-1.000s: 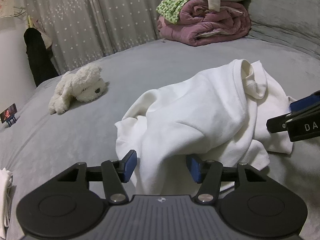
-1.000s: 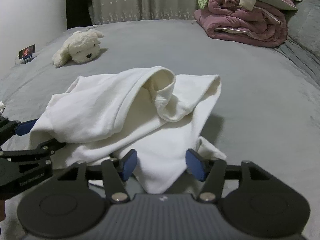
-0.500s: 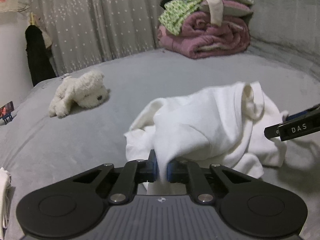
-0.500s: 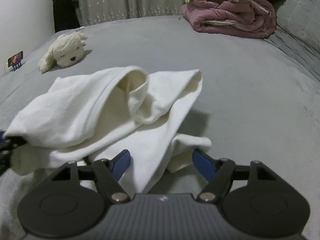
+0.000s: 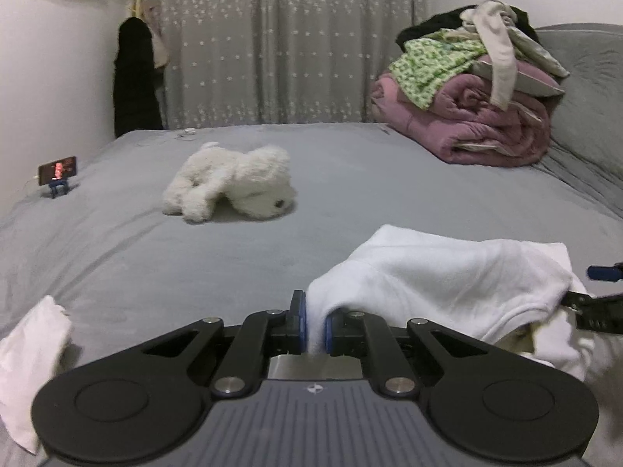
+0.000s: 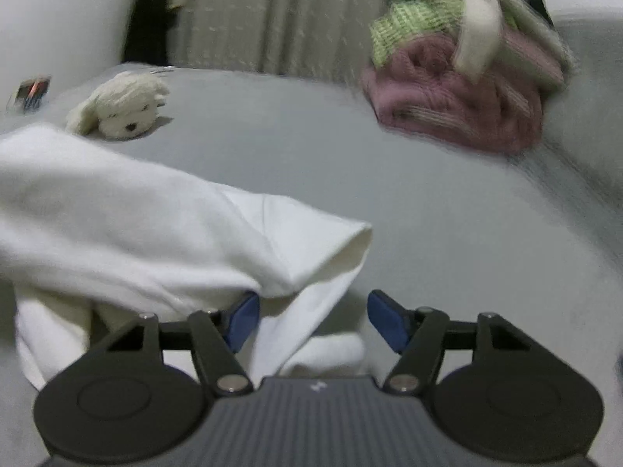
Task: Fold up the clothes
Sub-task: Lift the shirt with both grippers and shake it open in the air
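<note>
A white garment [image 5: 447,272] lies bunched on the grey bed [image 5: 272,257]. My left gripper [image 5: 315,329] is shut on a fold of its edge and holds that part lifted. In the right wrist view the same white garment [image 6: 136,225] drapes across the left half. My right gripper [image 6: 313,317] has its jaws apart and closing, with a hanging flap of the cloth between them; the pads are not pressing on it. The right gripper's finger [image 5: 599,272] shows at the right edge of the left wrist view, beside the garment.
A white plush dog [image 5: 233,183] lies mid-bed. A pile of pink quilt and clothes [image 5: 475,93] sits at the back right. A phone on a stand [image 5: 58,173] is at the left edge. Another white cloth [image 5: 31,354] lies near left. Curtains [image 5: 272,39] hang behind.
My left gripper closed on the garment's edge, then lifted and pulled it leftwards, stretching the cloth. The right gripper shifted a little under the garment's other side, its jaws staying apart.
</note>
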